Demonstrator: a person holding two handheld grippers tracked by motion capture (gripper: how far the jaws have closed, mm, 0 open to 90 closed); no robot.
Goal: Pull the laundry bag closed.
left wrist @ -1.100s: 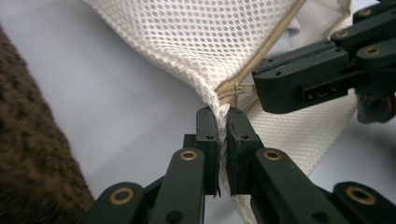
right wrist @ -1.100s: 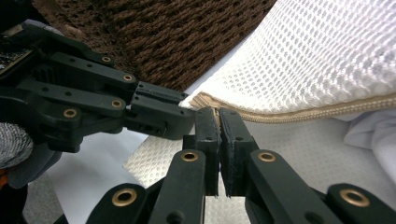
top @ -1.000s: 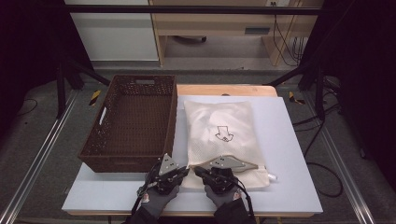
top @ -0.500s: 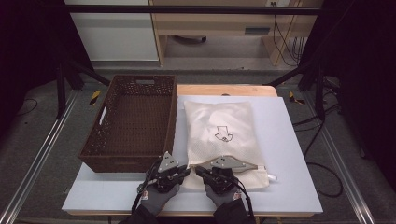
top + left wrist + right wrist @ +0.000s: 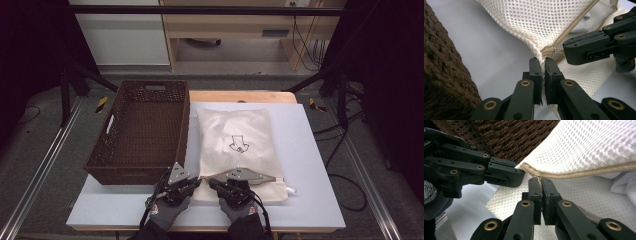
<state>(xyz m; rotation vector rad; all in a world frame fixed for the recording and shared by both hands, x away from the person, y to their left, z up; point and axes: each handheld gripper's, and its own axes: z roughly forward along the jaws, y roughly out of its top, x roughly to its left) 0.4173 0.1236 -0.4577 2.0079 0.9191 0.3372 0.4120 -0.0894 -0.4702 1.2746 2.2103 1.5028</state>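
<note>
1. Left gripper: low at the near tabletop edge, gloved hand behind it, fingers just closing, pinched nearly together.
2. Right gripper: just beside it, tips facing, fingers clamped.

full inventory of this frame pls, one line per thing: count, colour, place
mesh bag: 1, white, black arrow print, flat on the board right of the basket, zipper edge nearest the person
zipper: 1, beige, along the bag's near edge, partly open
wicker basket: 1, dark brown, left half of the board
board: 1, pale grey-white, on the wooden table
left gripper: 1, black, shut on the bag's near-left corner at the zipper's end
right gripper: 1, black, shut on the zipper edge
gloved hands: 2, grey, bottom edge
</note>
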